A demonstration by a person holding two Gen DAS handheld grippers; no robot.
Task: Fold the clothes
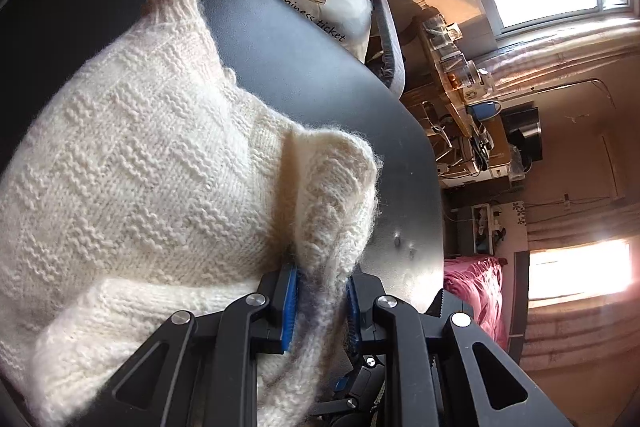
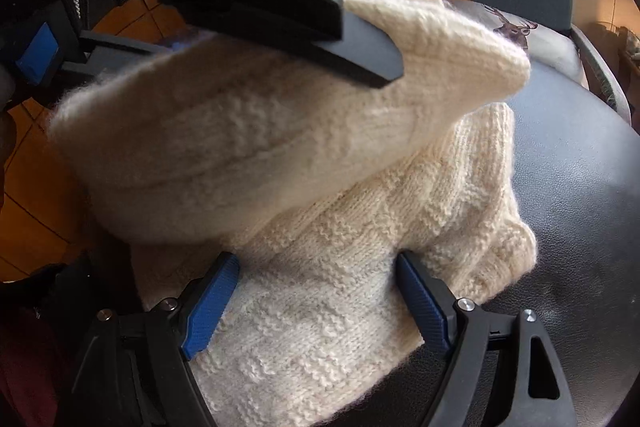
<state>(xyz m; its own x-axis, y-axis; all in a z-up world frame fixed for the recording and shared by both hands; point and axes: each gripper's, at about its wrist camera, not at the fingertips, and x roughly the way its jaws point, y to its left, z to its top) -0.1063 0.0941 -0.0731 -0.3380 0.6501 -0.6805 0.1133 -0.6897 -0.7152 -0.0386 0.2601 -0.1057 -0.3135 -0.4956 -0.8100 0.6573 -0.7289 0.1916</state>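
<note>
on the left side of the dark round leather-like table (image 1: 312,75), the left gripper (image 1: 322,301) has its blue pads pressed together on a raised fold of the cream fluffy knitted sweater (image 1: 140,163), which lies on the table top. to its right, the right gripper (image 2: 316,291) stands with its jaws apart over the flat lower layer and holds nothing. to fold well, i think the lifted part should go across evenly and be laid down flat while the free gripper steadies the layer under it.
</note>
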